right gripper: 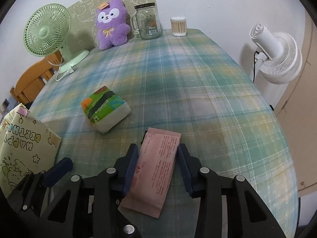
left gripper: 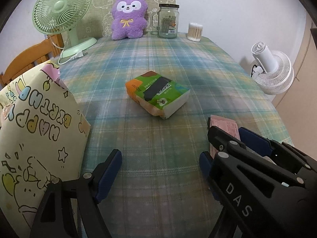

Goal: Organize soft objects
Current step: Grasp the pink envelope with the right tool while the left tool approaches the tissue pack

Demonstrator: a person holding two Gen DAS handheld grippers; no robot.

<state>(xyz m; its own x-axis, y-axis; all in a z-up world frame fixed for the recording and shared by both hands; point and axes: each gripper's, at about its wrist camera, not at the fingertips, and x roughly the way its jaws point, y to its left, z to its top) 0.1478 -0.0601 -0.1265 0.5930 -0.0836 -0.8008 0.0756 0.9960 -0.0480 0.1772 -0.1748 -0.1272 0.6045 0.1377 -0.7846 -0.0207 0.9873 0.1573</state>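
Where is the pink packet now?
In the right wrist view the pink packet lies on the plaid tablecloth, between the right gripper's fingers, near the green tissue pack.

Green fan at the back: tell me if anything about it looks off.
The green fan stands upright, but its cord lies unplugged, the plug loose on the plaid tablecloth by its base. Nothing else stands out.

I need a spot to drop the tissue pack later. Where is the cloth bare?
Bare: the wide stretch between the tissue pack and the table's right edge, up to the jar. Crowded: the back row of green fan, plush, jar, swabs; and the gift bag on the left.
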